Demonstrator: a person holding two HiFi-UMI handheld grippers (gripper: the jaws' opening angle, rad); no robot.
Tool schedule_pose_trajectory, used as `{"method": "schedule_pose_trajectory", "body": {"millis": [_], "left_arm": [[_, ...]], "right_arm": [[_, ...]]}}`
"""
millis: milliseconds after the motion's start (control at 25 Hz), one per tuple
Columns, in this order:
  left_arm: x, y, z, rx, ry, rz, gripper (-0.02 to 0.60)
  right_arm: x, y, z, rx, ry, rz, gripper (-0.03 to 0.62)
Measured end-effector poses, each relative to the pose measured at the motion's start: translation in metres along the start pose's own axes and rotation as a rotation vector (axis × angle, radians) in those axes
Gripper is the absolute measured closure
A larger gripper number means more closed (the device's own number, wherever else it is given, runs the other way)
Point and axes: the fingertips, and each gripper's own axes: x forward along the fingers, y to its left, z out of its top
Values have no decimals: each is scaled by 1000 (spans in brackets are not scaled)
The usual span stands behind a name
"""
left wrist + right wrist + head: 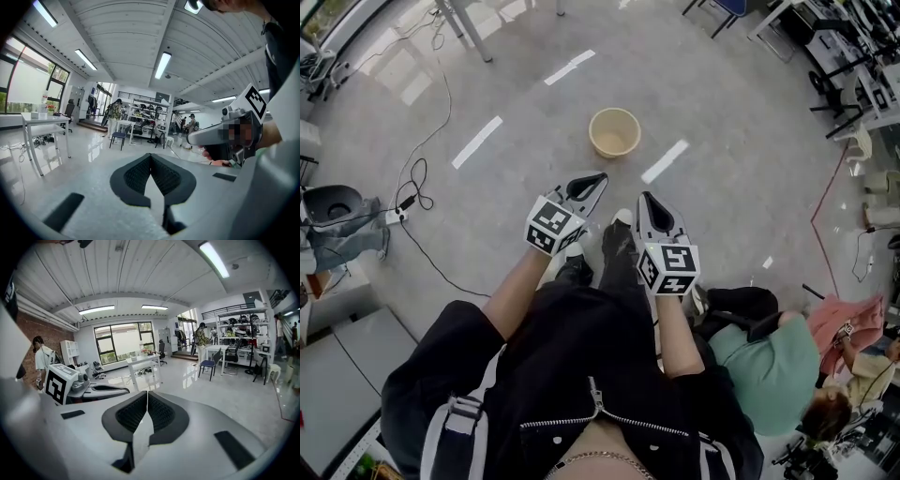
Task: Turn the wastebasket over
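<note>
The wastebasket (614, 132) is a cream-coloured round one. It stands upright on the floor (722, 216) with its open mouth facing up, out ahead of me in the head view. Both tools are short of it and touch nothing. The left gripper (596, 180) points up toward its lower left side, near but clearly apart from it. The right gripper (644, 198) sits a little further back, beside the left one, with its nose aimed just right of the wastebasket.

In its own view the left gripper (151, 155) has its ribbed black pads pressed together, tip to tip, with nothing between them. The right gripper (146, 393) is the same, closed and empty. Each camera also catches the other tool alongside.

The floor is smooth grey and glossy, marked with white tape strips (477, 142); one lies just right of the wastebasket. A black cable (420, 178) loops over to a power strip (397, 216) at the left. Below my right arm sits a person in a green top (769, 361).

Further out, the room is a bright open workshop. There is a white desk (143, 362) by the windows (122, 341), a blue chair (208, 364), shelving (150, 112) along the far wall and long ceiling lights (162, 65).
</note>
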Motion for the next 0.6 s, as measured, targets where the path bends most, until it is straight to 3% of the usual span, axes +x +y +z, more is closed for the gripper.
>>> {"method": "schedule_pose_trajectory", "body": {"millis": [360, 600], "left_arm": [[63, 56, 11, 10, 16, 39, 578], [118, 105, 16, -6, 33, 90, 578]], "right_arm": [[62, -85, 33, 45, -24, -28, 582], [129, -132, 53, 55, 18, 13, 582]]}}
